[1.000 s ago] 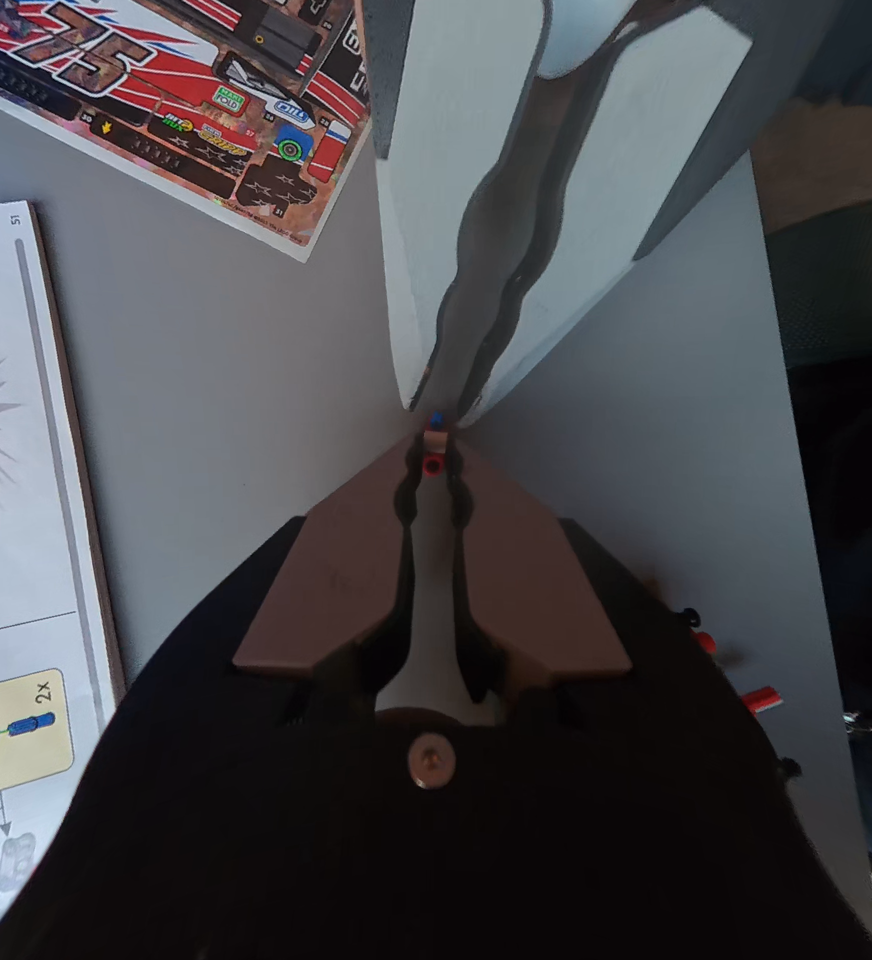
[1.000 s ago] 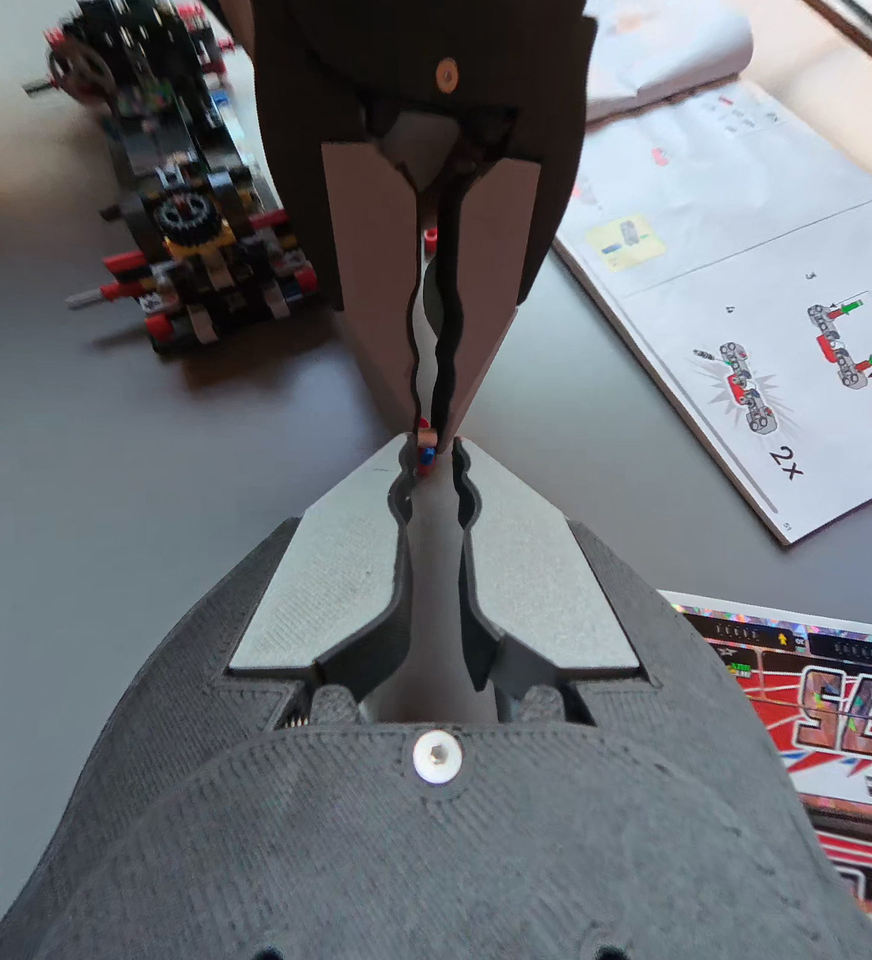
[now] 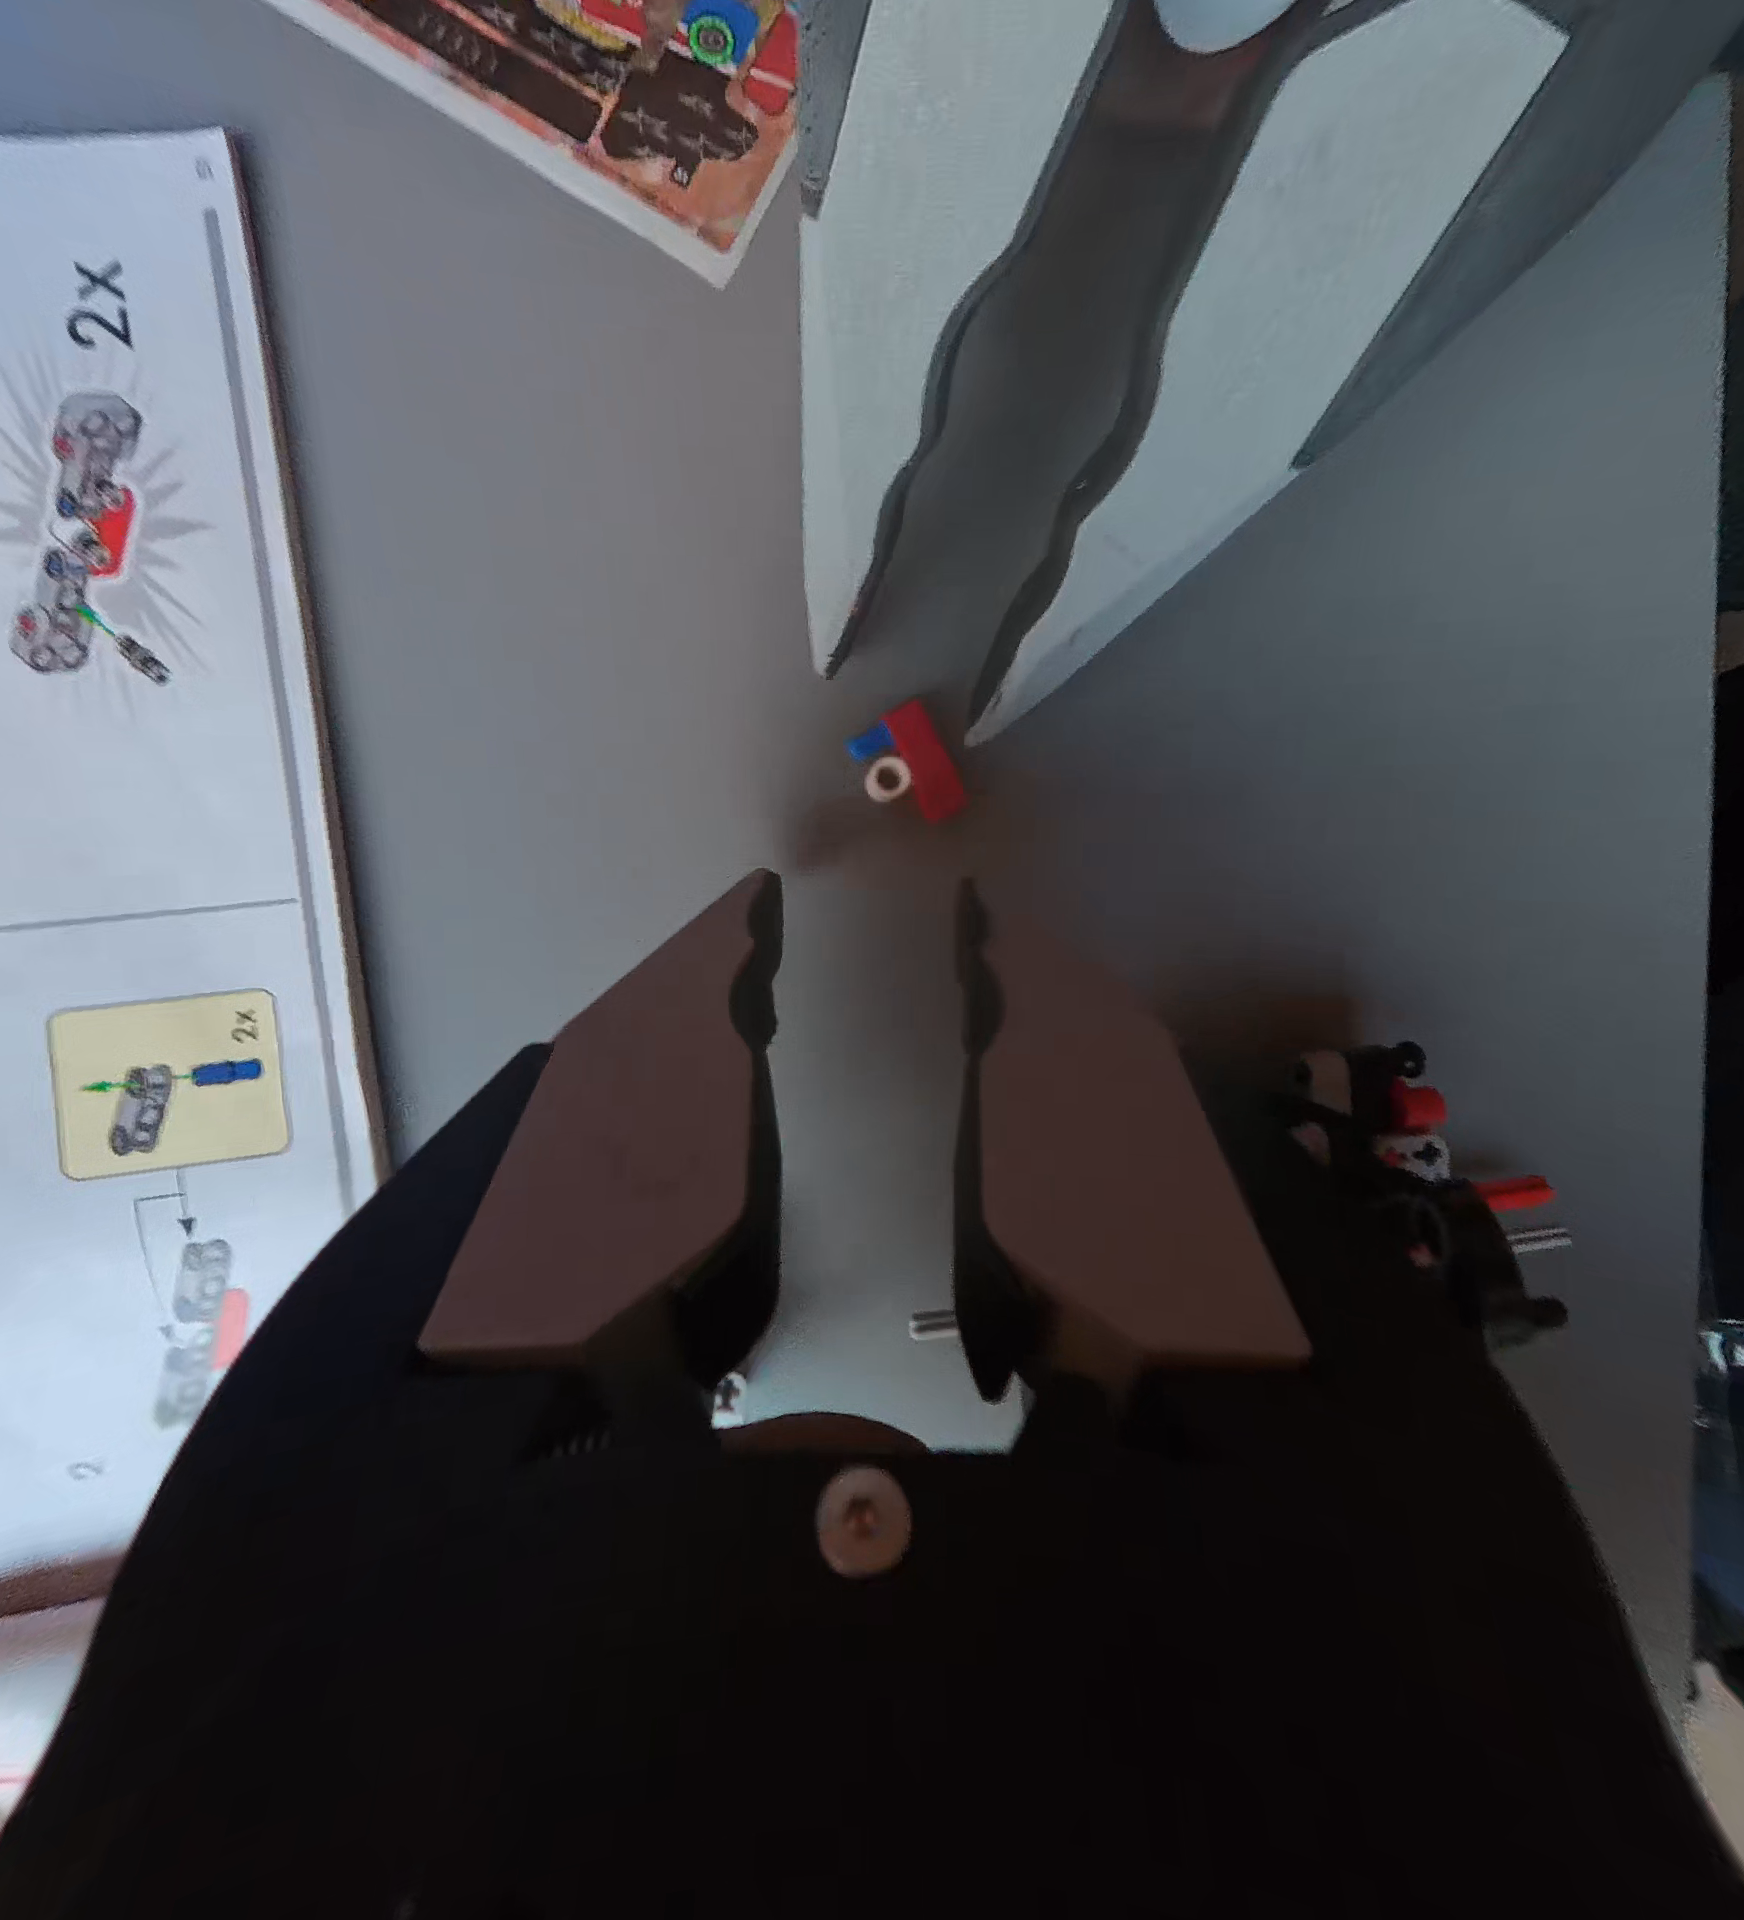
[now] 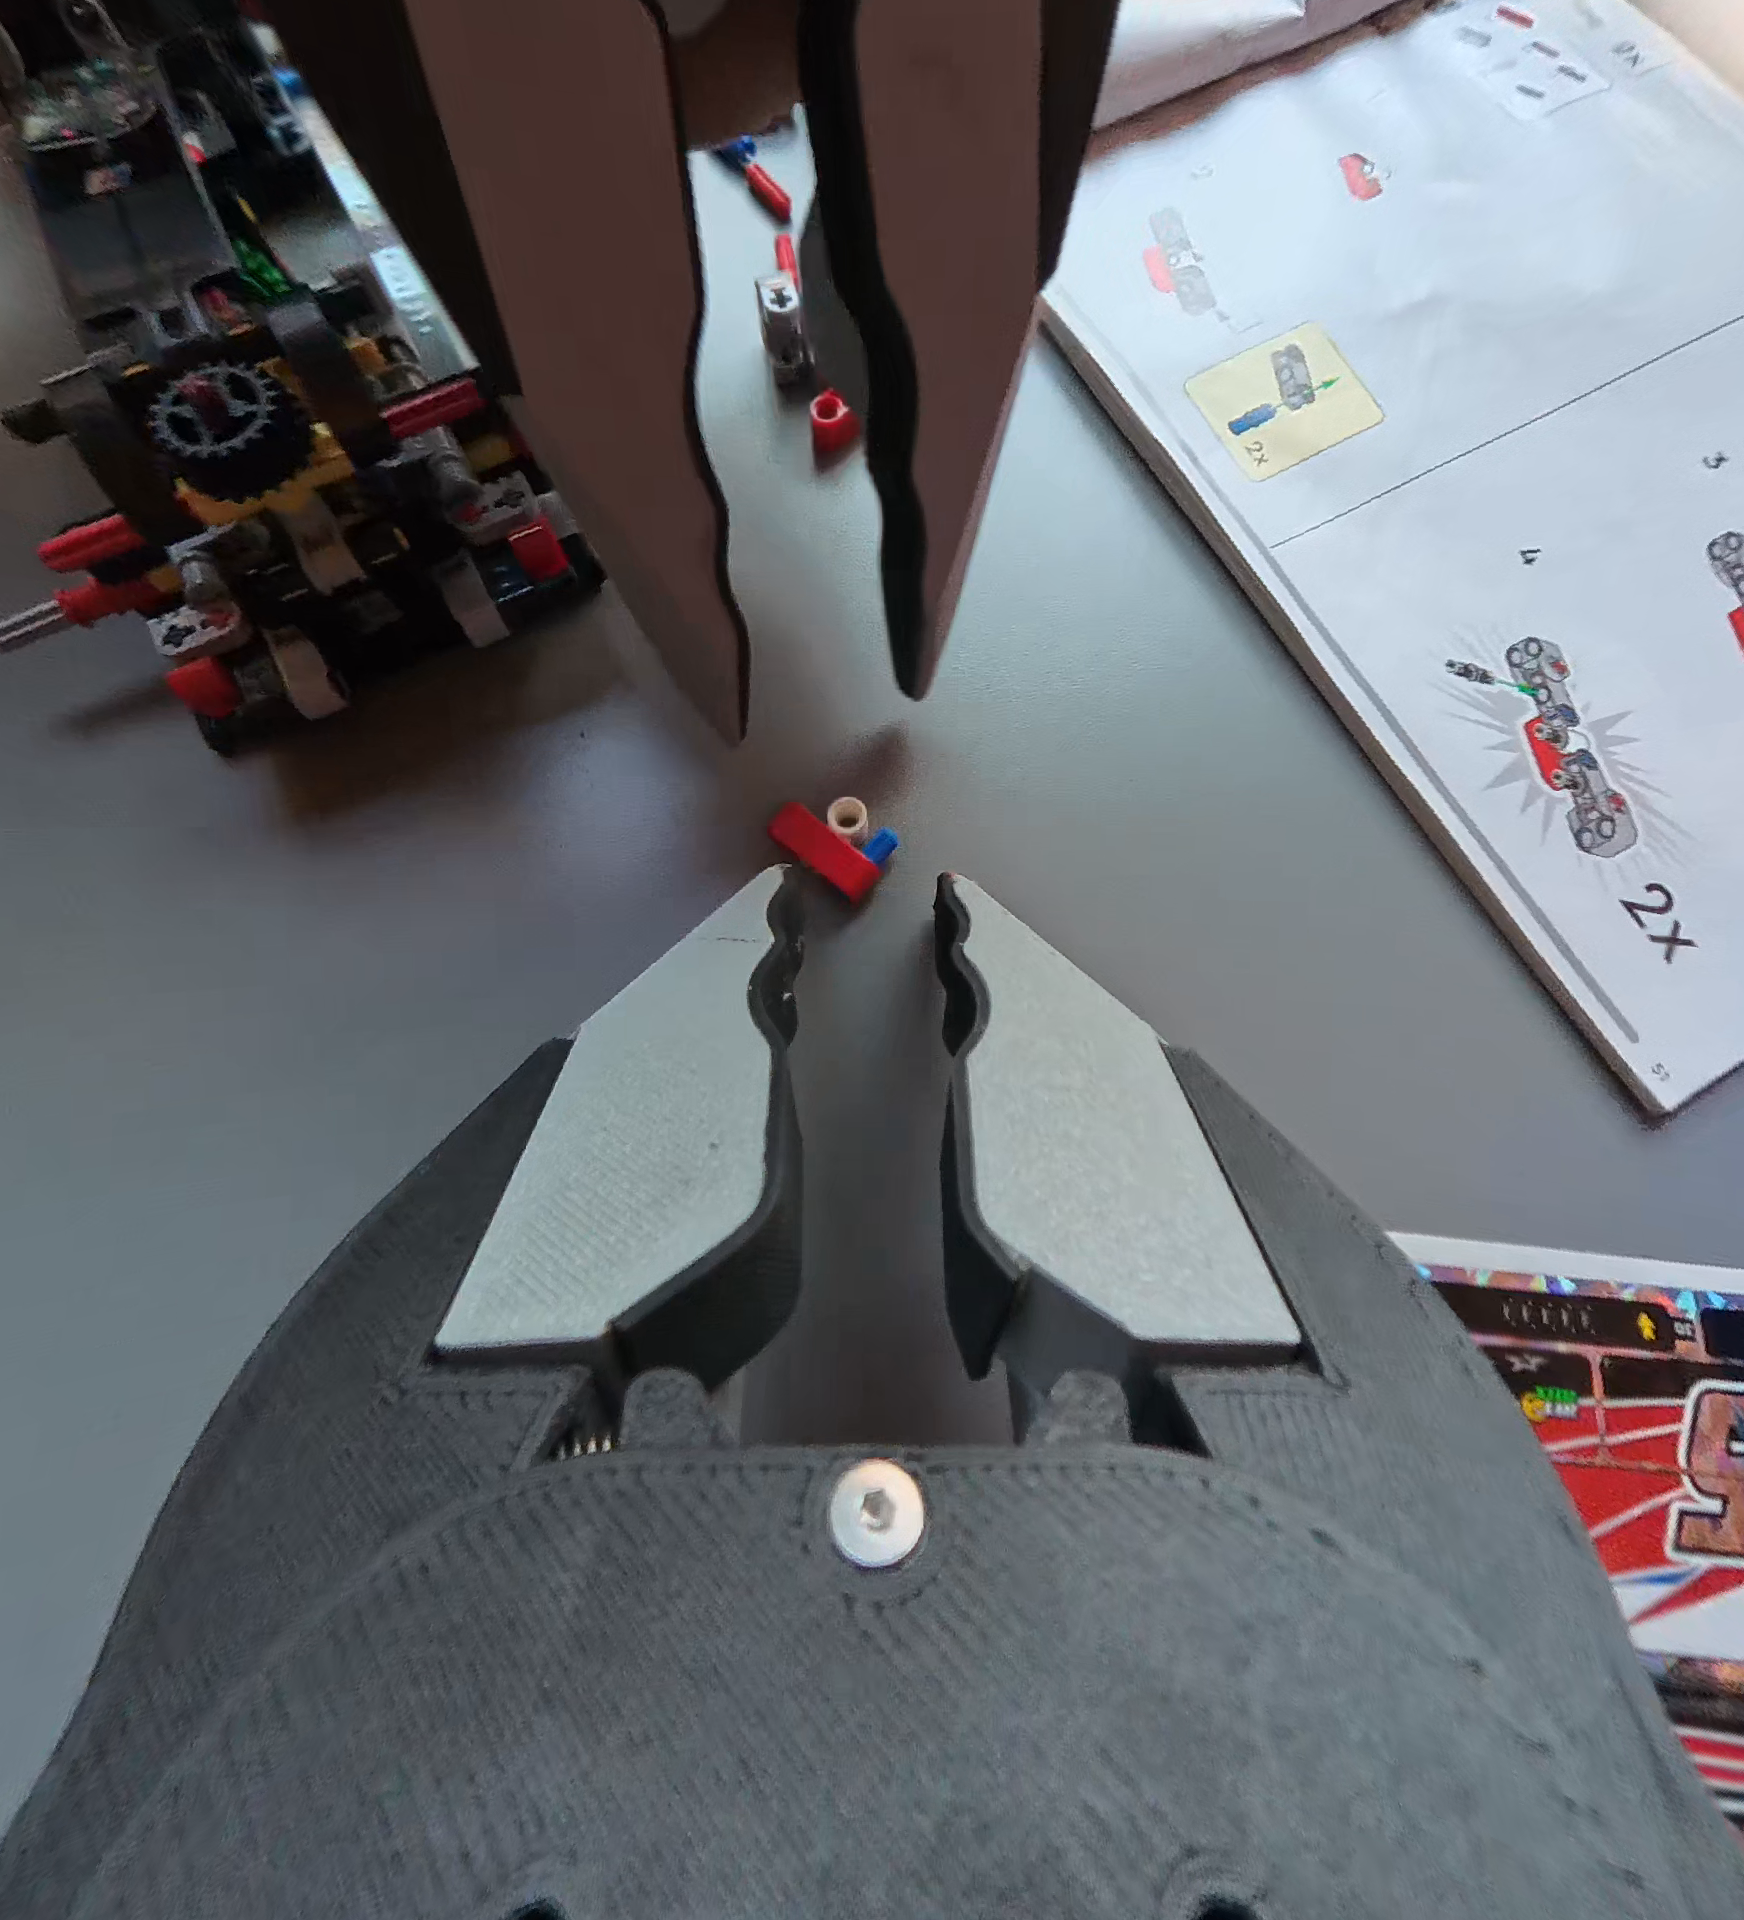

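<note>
Both pairs of jaws, which a second ago were pinched together tip to tip on one tiny piece, now stand apart, and the little red, blue and cream part (image 3: 904, 767) lies free on the grey table (image 3: 535, 623) between them.

From the left wrist view, the left gripper (image 3: 866, 894) hangs low over the table with its brown fingers (image 3: 660, 1091) spread and nothing between them. The small part sits just ahead of its tips, nearer the right-hand one, and closer still to the pale fingers (image 3: 1076, 665) of the opposite gripper coming in from above. An open instruction booklet (image 3: 99, 727) lies to one side, a sticker sheet (image 3: 639, 135) at the top, and a cluster of black and red pieces (image 3: 1408, 1164) to the other.

From the right wrist view, the right gripper (image 4: 863, 888) points level across the table, its grey fingers (image 4: 639, 1122) parted and bare. The red piece (image 4: 824, 852) lies just off its left tip, seemingly not touching. The brown gripper stands opposite, a half-built black model (image 4: 255, 499) beside it and loose bits (image 4: 795, 322) behind.
</note>
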